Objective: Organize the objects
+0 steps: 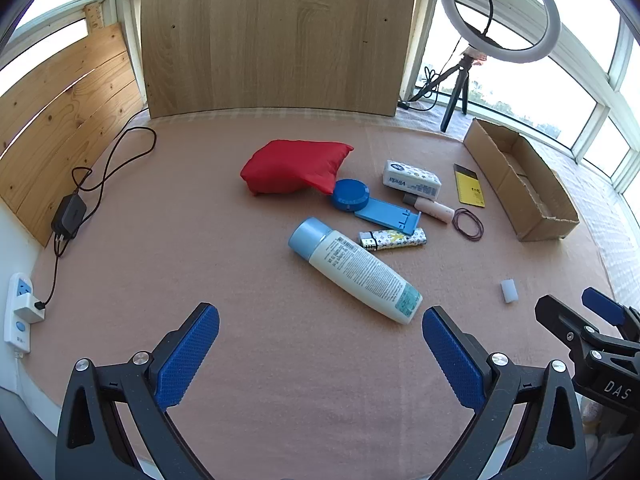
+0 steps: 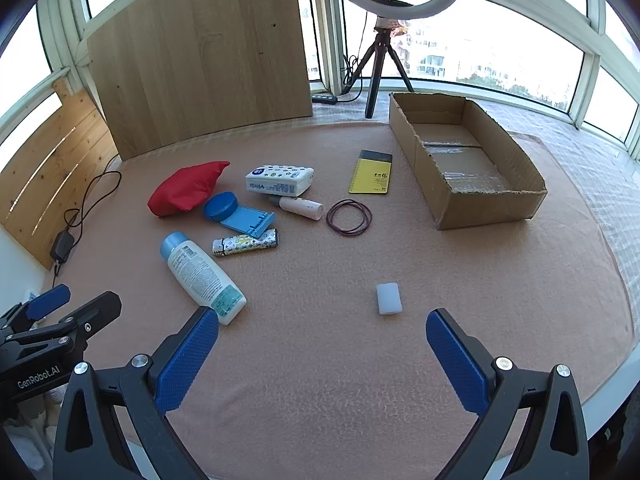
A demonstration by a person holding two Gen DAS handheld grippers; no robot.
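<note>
Loose objects lie on a pink cloth: a white bottle with a blue cap (image 1: pixel 354 270) (image 2: pixel 202 276), a red pouch (image 1: pixel 294 166) (image 2: pixel 186 188), a blue round case on a blue stand (image 1: pixel 374 206) (image 2: pixel 240 214), a patterned lighter (image 1: pixel 394 239) (image 2: pixel 246 242), a tissue pack (image 1: pixel 412 180) (image 2: pixel 279 180), a pale tube (image 1: pixel 430 208) (image 2: pixel 300 206), rubber bands (image 1: pixel 468 224) (image 2: pixel 349 217), a yellow notepad (image 1: pixel 470 186) (image 2: pixel 371 172) and a small white cap (image 1: pixel 509 290) (image 2: pixel 389 298). My left gripper (image 1: pixel 320 352) is open above the near cloth, its right pad close to the bottle's base. My right gripper (image 2: pixel 322 356) is open just short of the white cap. Both hold nothing.
An open cardboard box (image 2: pixel 472 200) (image 1: pixel 524 188) sits at the right. A ring light on a tripod (image 2: pixel 384 60) (image 1: pixel 460 84) and a wooden board (image 1: pixel 276 36) stand at the back. A charger with cable (image 1: pixel 68 216) and power strip (image 1: pixel 18 312) lie at the left.
</note>
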